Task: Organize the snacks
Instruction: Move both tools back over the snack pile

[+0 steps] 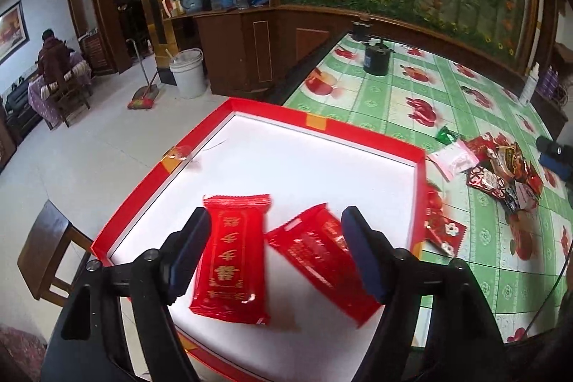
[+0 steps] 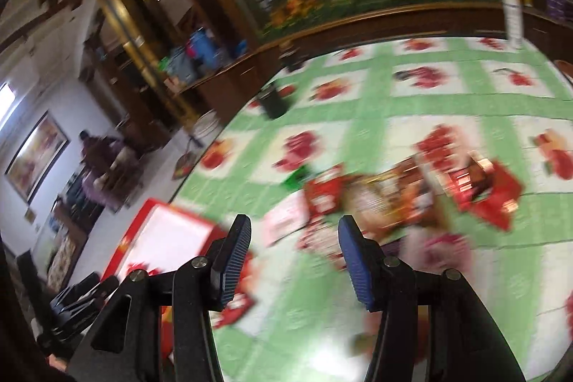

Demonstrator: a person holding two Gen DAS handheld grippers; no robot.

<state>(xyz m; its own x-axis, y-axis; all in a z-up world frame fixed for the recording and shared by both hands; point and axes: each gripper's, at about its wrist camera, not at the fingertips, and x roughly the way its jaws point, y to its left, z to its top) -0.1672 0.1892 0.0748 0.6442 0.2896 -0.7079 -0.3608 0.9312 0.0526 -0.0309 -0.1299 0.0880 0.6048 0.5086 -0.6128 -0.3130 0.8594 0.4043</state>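
Note:
A red box with a white inside (image 1: 322, 149) lies on the table's left part. Two red snack packets lie in it: one with gold characters (image 1: 232, 256) and a blurred one (image 1: 322, 260) beside it. My left gripper (image 1: 275, 221) is open above them and holds nothing. A pile of mixed snack packets (image 1: 501, 170) lies on the tablecloth right of the box. In the right wrist view, blurred, my right gripper (image 2: 293, 228) is open and empty over that pile (image 2: 386, 199); the box (image 2: 168, 231) shows at left.
The table has a green checked cloth with red fruit prints (image 1: 412, 88). A dark can (image 1: 376, 59) stands at its far side, a white bottle (image 1: 530, 85) at the far right. A wooden stool (image 1: 46, 246) stands left of the table. A cabinet runs behind.

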